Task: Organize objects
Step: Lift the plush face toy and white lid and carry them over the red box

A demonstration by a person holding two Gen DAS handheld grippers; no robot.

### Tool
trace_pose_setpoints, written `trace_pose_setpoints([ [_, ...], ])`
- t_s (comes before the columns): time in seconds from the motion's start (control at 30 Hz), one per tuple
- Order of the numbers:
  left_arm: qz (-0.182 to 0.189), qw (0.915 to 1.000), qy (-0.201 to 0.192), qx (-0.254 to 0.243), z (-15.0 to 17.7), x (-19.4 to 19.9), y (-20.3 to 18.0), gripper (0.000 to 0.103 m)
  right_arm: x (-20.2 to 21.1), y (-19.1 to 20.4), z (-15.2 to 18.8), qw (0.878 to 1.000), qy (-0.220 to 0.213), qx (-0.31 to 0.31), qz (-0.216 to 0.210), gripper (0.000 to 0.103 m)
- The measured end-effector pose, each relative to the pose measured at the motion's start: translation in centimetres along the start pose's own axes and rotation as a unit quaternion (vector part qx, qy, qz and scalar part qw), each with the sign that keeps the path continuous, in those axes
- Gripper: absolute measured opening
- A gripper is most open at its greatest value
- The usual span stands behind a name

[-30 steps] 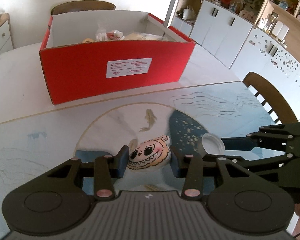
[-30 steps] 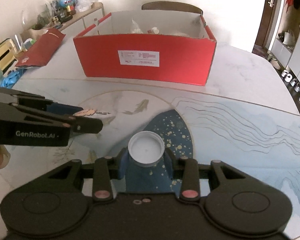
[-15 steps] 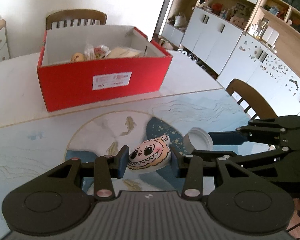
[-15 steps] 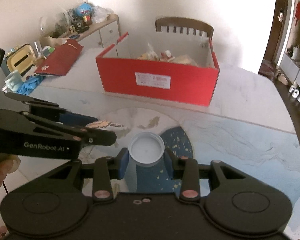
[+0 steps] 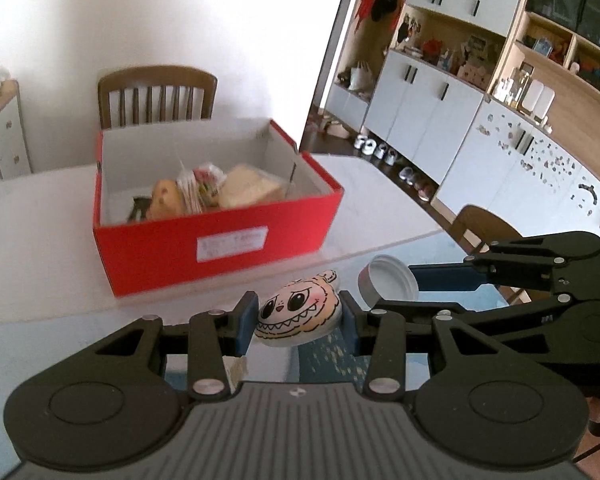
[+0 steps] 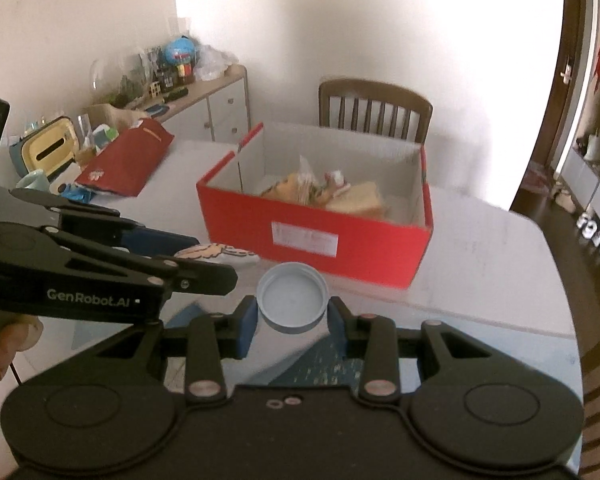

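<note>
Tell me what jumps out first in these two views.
The open red box stands mid-table, half full of packets. In front of it, the left hand-held gripper clamps a cartoon-face charm with a toothy grin. Beside it, the right hand-held gripper grips a white lid, hollow side up.

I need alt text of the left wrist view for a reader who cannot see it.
The left gripper holds a flat cartoon monster-face toy above the table. At right, the right gripper holds a white lid. Behind stands an open red box with packaged items.
</note>
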State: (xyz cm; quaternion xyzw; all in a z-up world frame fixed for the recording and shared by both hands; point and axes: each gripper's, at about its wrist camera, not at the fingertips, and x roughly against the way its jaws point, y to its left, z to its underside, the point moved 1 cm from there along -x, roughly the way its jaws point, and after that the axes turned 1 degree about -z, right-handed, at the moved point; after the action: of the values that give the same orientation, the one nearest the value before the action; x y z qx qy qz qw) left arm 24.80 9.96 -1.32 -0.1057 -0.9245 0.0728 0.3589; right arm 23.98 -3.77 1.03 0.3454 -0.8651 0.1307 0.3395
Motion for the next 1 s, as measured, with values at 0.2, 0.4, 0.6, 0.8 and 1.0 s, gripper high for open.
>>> trace_pose_setpoints([
  [0.2, -0.009, 0.9996, -0.023, -0.016, -2.6, 0.0, 0.9, 0.041, -0.8, -0.2, -2.6, 1.0, -0.02, 0.014, 0.011, 0.037],
  [0.4, -0.025, 0.999, -0.032, -0.019, -5.2, -1.0, 2.7, 0.041, -3.1, -1.5, -5.2, 0.999, -0.022, 0.01, 0.03, 0.037],
  [0.6, -0.055, 0.9974, -0.035, -0.032, -7.5, -3.3, 4.9, 0.041, -6.6, -2.7, -7.3, 0.999, -0.007, -0.006, 0.05, 0.037],
  [0.8, -0.083, 0.9954, -0.026, -0.041, -9.7, -6.7, 7.3, 0.041, -9.8, -3.2, -8.7, 0.998, 0.006, 0.002, 0.062, 0.037],
  [1.0, -0.09, 0.9949, -0.017, -0.042, -12.3, -10.0, 9.5, 0.042, -12.7, -3.6, -9.4, 0.997, 0.02, 0.01, 0.072, 0.037],
])
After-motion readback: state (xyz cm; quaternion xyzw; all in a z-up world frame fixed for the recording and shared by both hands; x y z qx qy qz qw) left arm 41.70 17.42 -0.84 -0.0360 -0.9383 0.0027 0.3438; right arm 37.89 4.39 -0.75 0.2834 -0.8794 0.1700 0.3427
